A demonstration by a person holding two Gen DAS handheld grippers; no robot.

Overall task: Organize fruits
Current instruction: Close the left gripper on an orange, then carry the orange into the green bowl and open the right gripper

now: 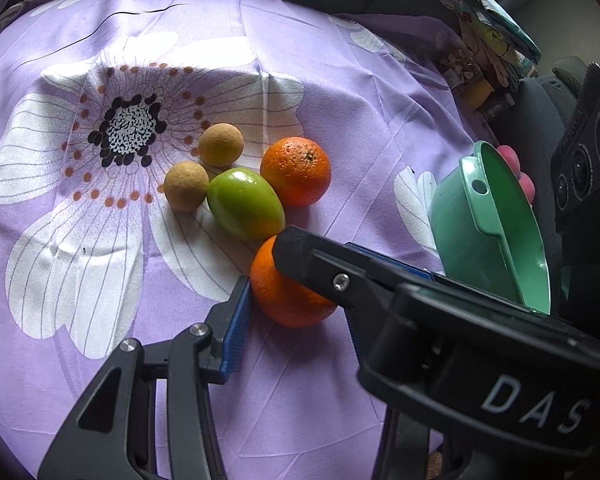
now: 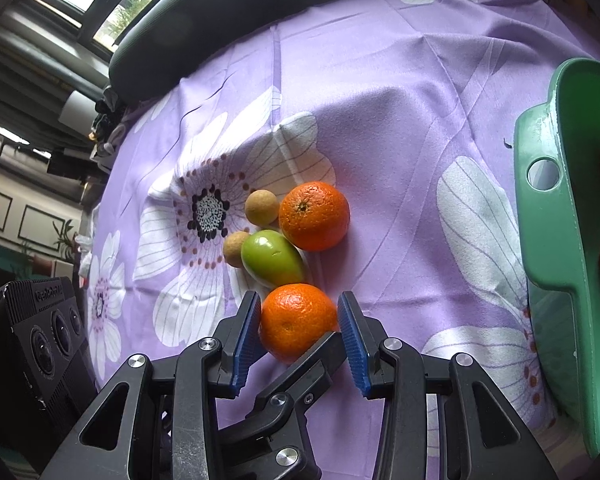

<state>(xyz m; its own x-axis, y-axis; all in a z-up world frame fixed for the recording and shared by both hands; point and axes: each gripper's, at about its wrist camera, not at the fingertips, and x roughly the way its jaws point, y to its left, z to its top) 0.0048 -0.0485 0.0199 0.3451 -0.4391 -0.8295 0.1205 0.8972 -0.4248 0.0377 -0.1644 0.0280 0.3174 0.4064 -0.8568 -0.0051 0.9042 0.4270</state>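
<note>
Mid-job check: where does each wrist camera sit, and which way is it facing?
Left wrist: sits on the left gripper, looking steeply down at fruit on the cloth. One of its own jaws shows clearly; the right gripper crosses in front of the other.
Right wrist: sits on the right gripper, looking down at the same fruit. Its jaws touch the near orange on both sides, with a left gripper finger between them.
Shared: near orange, far orange, green fruit, bowl at the right.
</note>
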